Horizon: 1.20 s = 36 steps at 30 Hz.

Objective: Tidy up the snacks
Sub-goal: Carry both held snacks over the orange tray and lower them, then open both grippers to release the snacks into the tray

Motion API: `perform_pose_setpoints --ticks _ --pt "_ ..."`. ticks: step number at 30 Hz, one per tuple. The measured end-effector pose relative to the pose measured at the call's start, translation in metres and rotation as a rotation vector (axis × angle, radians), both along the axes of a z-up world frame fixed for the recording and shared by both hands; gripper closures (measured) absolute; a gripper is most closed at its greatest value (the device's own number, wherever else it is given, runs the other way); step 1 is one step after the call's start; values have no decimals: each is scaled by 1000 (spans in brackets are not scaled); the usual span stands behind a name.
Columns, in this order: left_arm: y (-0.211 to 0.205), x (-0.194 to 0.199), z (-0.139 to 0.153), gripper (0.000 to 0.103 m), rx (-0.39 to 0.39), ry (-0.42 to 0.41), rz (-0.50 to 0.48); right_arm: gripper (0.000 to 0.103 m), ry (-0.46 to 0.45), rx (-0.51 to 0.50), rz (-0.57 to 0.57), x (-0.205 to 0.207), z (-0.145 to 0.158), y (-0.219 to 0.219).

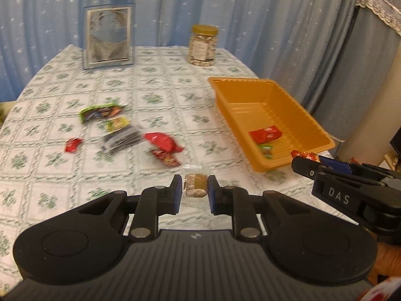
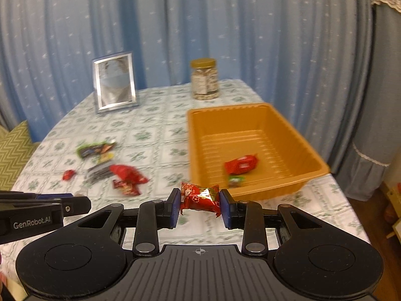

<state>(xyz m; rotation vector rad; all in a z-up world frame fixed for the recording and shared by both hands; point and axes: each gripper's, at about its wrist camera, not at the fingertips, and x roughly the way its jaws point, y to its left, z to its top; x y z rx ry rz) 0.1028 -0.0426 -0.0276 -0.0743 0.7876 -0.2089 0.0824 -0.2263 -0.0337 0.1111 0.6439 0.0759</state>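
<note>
left wrist view: the left gripper has its jaws clamped on a clear-wrapped biscuit, held off the counter. the orange tray lies ahead and to the right, its long axis running away and leftward, with a red packet and a small green sweet already inside. the right gripper pokes in from the right, its tip close to the tray's near corner. loose snacks, a red pouch among them, sit in a cluster to the left.

right wrist view: the right gripper is closed on a red and gold sweet, gripped by its two ends, long axis straight across the jaws. the tray's near rim is just ahead and slightly right, so this looks the nearer hand for the drop. the left gripper shows at the left edge, further from the tray. a jar and a picture frame stand at the back.
</note>
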Motion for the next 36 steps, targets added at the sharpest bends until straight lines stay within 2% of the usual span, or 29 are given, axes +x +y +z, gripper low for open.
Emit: perform_pose_setpoints --ticks 6,18,33,35,36 --pt "-32 18 6 84 -19 -10 -51 69 4 5 -64 11 4 -32" --pt "-79 56 12 84 -25 -30 -114 69 12 15 -117 38 1 -76" --pt "-116 98 -2 84 -13 -31 -160 69 13 29 -161 73 -6 -106" --pt "-120 104 -7 83 -10 -29 -168 69 14 31 -167 76 -7 -109" --pt "-121 107 -10 77 -12 -32 -173 69 15 32 -169 76 -8 -110"
